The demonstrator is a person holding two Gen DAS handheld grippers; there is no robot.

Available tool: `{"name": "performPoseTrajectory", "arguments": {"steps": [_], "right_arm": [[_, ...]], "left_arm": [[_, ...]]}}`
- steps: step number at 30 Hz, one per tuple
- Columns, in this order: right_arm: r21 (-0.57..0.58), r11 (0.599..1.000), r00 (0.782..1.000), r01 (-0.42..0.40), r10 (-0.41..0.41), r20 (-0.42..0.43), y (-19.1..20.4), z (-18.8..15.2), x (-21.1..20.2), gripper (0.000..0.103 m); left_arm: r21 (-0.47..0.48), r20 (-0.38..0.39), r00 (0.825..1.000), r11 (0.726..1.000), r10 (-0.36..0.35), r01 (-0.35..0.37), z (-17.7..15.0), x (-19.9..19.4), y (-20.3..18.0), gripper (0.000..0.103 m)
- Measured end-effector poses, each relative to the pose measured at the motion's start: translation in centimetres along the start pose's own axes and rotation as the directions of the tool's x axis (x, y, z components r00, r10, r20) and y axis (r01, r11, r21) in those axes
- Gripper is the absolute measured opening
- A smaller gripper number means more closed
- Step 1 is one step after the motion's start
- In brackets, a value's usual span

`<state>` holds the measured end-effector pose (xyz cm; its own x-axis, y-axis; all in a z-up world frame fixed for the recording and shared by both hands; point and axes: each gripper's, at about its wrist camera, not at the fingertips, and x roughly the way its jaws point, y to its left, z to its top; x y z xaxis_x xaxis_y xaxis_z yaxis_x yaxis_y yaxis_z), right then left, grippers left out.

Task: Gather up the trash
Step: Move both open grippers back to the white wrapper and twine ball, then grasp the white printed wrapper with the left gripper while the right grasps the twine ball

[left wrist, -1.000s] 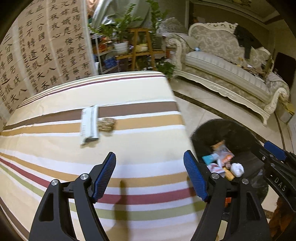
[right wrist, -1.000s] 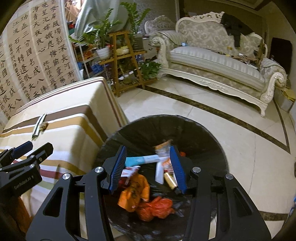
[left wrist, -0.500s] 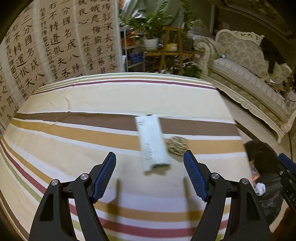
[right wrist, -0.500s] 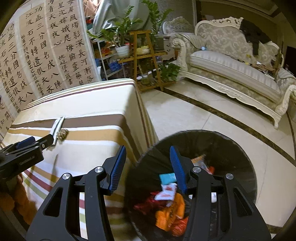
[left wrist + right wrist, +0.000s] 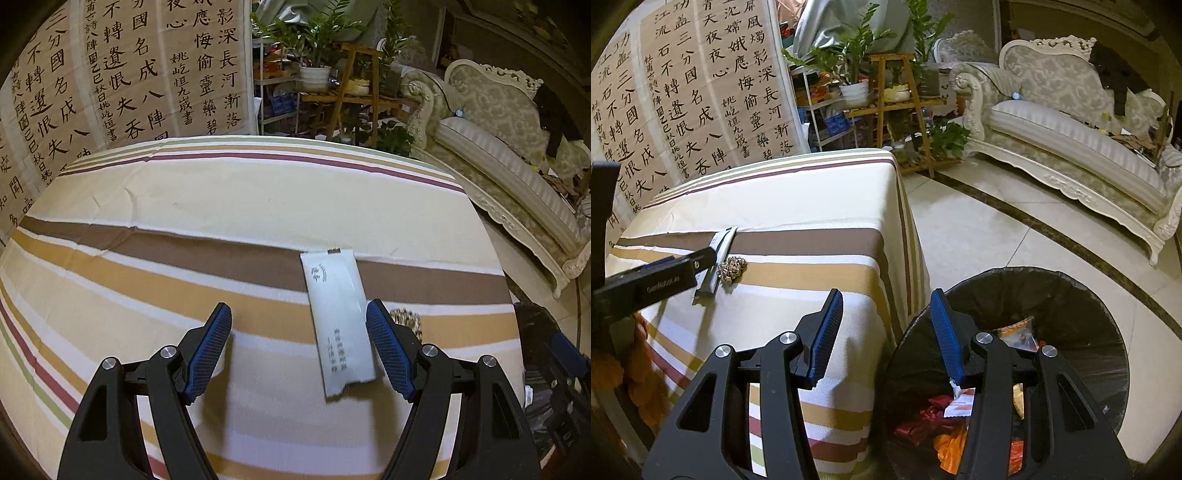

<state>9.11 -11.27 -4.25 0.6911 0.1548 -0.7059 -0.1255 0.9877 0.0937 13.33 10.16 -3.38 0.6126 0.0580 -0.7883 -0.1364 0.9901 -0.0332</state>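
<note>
On the striped tablecloth [image 5: 229,206] lies a long white packet [image 5: 339,321], flat, its length running away from the camera. The left gripper [image 5: 299,347] hangs above the cloth with its blue-padded fingers [image 5: 207,347] wide apart and nothing between the pads; the packet sits in the gap, close against the inner side of the right-hand finger, well apart from the left-hand one. Just beside the packet, partly hidden behind that finger, is a small brownish crumpled scrap [image 5: 406,319]. The right gripper [image 5: 884,332] is held over the table's corner and the rim of a black-lined bin [image 5: 1082,291], its fingers apart and empty. Wrappers fill the bin.
</note>
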Motion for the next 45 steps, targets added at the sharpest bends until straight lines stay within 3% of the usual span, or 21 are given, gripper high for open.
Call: {"name": "performPoseTrajectory", "arguments": {"steps": [20,23,27,34,45], "right_arm": [[-0.011,1.000,1.000,-0.008,0.008,-0.009,0.9,0.3,0.4,0.048],[-0.018,1.000,1.000,-0.008,0.008,-0.006,1.0,0.2,0.1,0.048],[-0.027,1.000,1.000,-0.009,0.009,-0.006,1.4,0.3,0.0,0.048],[-0.048,0.999,1.000,-0.020,0.020,-0.004,2.9,0.6,-0.1,0.048],[-0.103,0.993,0.998,-0.064,0.063,-0.010,6.9,1.1,0.0,0.048]], "left_arm": [[0.053,-0.011,1.000,0.998,0.017,-0.016,0.0,0.1,0.8,0.073],[0.063,-0.019,1.000,0.998,0.015,-0.014,-0.2,0.5,0.8,0.060],[0.098,-0.003,1.000,0.995,0.009,-0.009,-0.5,0.1,0.7,0.034],[0.103,0.005,1.000,0.995,-0.001,0.001,-0.9,-0.6,1.5,0.029],[0.069,0.036,0.997,0.995,0.071,-0.073,-1.6,-2.8,5.2,0.029]]}}
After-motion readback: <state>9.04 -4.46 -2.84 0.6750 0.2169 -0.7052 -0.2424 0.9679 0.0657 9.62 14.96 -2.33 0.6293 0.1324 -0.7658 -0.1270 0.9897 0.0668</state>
